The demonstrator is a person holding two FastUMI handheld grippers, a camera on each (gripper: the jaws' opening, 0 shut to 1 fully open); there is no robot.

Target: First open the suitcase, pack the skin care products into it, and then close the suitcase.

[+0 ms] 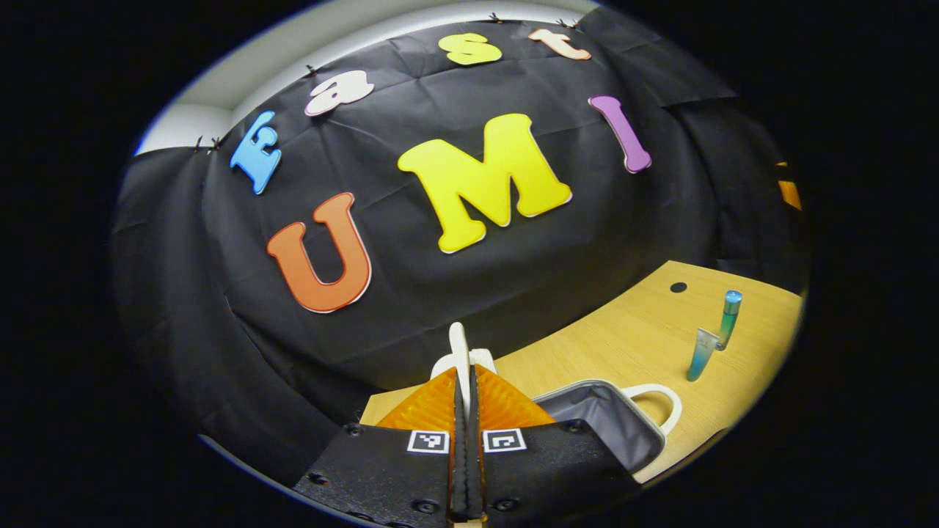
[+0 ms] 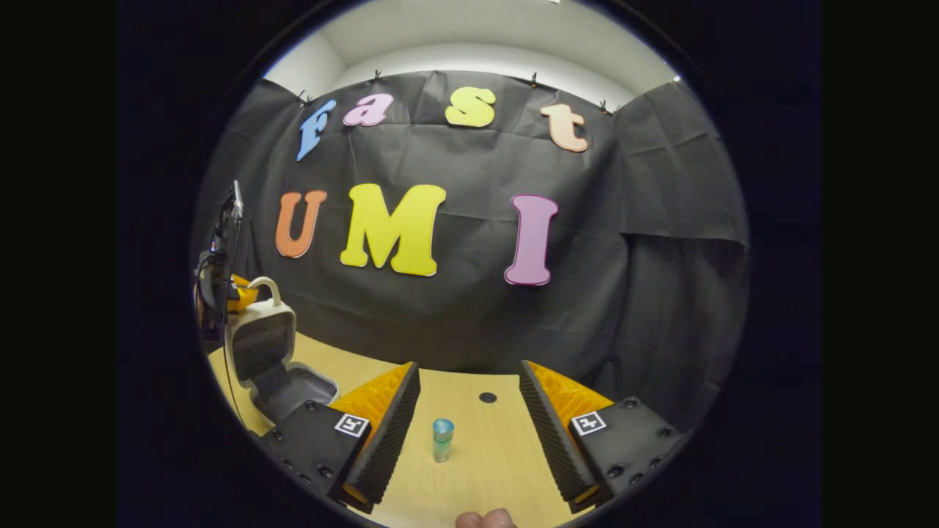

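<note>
**Suitcase open, lid held by L gripper; R gripper spread over a tube**

L gripper [image 1: 464, 400]: in the left gripper view the two fingers are pressed nearly together w/ a thin white edge clamped between them. That edge is the rim of the suitcase lid [image 1: 459, 348], standing upright betw. the fingertips and rising above them. Gripper closed on the lid.

Suitcase [image 1: 609, 422]: open. In the left gripper view the lower shell lies on the table [image 1: 631, 330] just right of the fingers; grey lining visible inside, white handle [image 1: 656, 400] at its far end. In the right gripper view the case sits at far left of the table, lid raised and tilted, a handle loop at the lid's top. The other gripper and its rig show at the lid's upper left, touching it.

Skin care products: two blue-green tubes. In the left gripper view, tube w/ round cap [image 1: 730, 317] and tube w/ clear flat end [image 1: 702, 353] stand close together on the table, apart from the suitcase. In the right gripper view one tube stands upright betw. the fingers, touching neither.

R gripper [image 2: 469, 422]: fingers wide apart, open, holding nothing. Low over the table, tube centred in the gap.

Other: small dark round hole [image 2: 488, 397] in the tabletop beyond the tube. Part of a hand [image 2: 484, 519] at the bottom edge of the right gripper view.
</note>
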